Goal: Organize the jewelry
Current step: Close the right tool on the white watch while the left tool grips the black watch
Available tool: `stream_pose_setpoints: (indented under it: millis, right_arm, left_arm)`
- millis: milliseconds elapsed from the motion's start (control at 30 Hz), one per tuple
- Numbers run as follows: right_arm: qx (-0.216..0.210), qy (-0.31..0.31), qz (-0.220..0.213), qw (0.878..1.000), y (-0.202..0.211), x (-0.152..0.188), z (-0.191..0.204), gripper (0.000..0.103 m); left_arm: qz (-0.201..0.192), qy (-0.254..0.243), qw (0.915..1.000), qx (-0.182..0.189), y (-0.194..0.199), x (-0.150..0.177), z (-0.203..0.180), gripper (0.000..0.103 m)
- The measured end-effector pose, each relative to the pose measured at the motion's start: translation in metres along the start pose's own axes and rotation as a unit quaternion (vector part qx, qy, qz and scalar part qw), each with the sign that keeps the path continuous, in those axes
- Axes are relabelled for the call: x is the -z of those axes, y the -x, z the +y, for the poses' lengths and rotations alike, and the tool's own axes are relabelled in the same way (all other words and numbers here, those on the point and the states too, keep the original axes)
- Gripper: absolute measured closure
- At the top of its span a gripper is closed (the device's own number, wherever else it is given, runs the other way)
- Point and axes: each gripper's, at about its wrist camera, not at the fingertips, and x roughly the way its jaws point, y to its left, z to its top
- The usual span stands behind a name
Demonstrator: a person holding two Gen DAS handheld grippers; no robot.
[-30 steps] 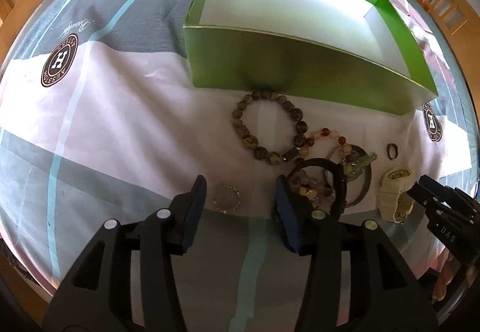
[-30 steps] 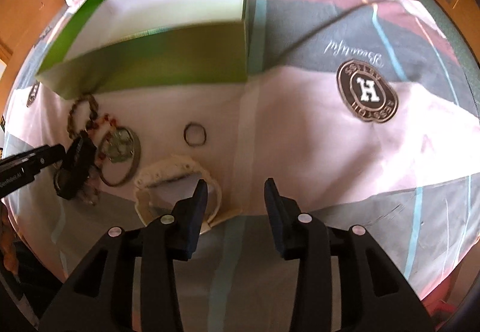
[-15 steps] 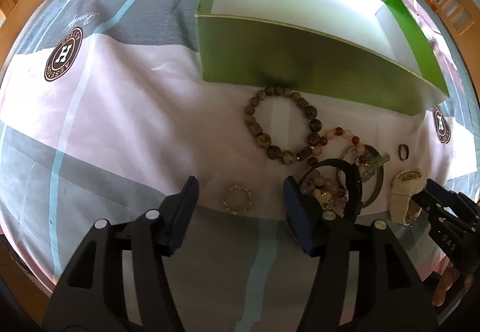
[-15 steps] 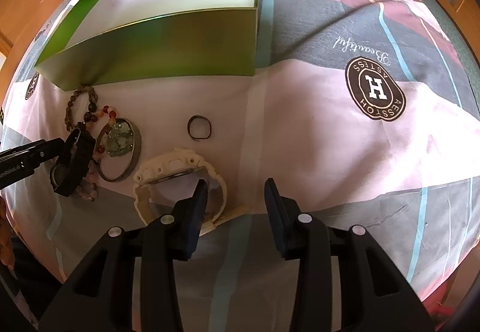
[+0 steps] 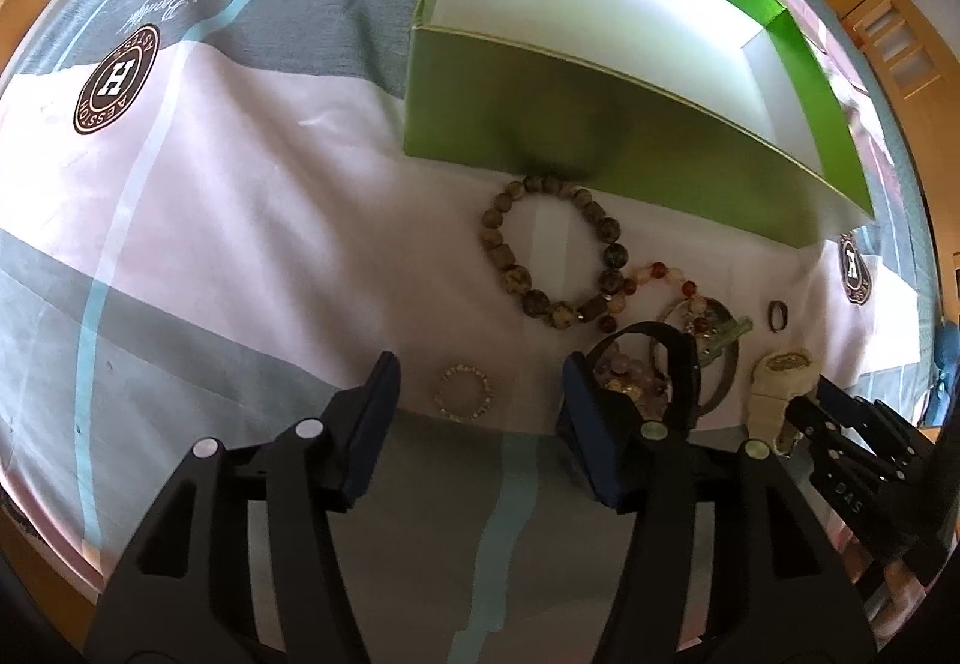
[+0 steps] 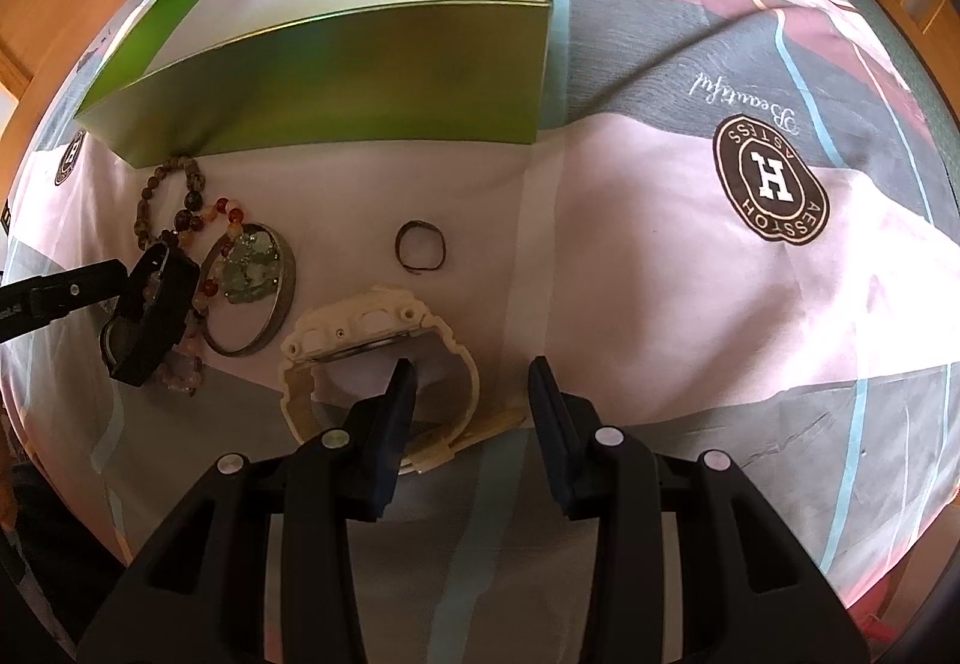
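Bed (image 5: 240, 220), covered in a striped sheet with round "H" crests, is carrying every item.

Left hand-held gripper (image 5: 477, 400): hanging low over the near part of the bed, fingers standing wide apart, gripping nothing. A small gold ring (image 5: 463, 392) is lying flat on the sheet between the two fingertips, touching neither.

Green box (image 5: 540, 123): sitting open toward the far edge of the bed, white inside, nothing showing in it.

Bead bracelet (image 5: 555, 253): lying flat, its far beads sitting against the near wall of the box. Brown and olive beads.

Red-bead strand (image 5: 660, 274): lying just right of the bracelet, touching it, and running onto the bangle.

Black watch (image 5: 678, 364): standing on edge beside the left gripper's right finger, over a clump of pale beads (image 5: 624, 373). Whether the finger is touching it cannot be told.

Bangle (image 6: 282, 304): a dull metal hoop lying flat with a green pendant (image 6: 252, 262) resting inside it, next to the black watch.

Dark ring (image 6: 422, 247): lying alone on the pale stripe, apart from the bangle and the cream watch.

Cream watch (image 6: 366, 328): lying on its side near the bed's near edge, strap looping toward the camera.

Right hand-held gripper (image 6: 471, 382): fingers standing wide apart, gripping nothing. Its left fingertip is sitting inside the strap loop of the cream watch, with the right part of the strap lying between the fingers.
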Motion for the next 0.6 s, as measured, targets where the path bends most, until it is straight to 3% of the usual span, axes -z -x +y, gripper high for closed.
stream_pose_setpoints:
  millis: [300,333,433,600]
  right_arm:
    - [-0.001,0.001,-0.004,1.0,0.006,-0.003,-0.008,0.064]
    - [0.0,0.003,-0.005,1.0,0.006,-0.002,-0.008,0.071]
    - [0.006,0.011,-0.01,1.0,0.008,-0.001,-0.005,0.08]
    - [0.003,0.012,-0.011,1.0,0.009,0.0,-0.006,0.081]
  left_arm:
    - [-0.006,0.012,0.9993,0.036,0.014,0.003,0.013,0.047]
    - [-0.003,0.008,0.9993,0.037,0.014,0.004,0.011,0.051]
    - [0.01,0.006,0.9985,0.053,0.007,0.007,0.007,0.07]
    - [0.011,-0.009,0.9988,0.046,0.003,0.01,0.0,0.07]
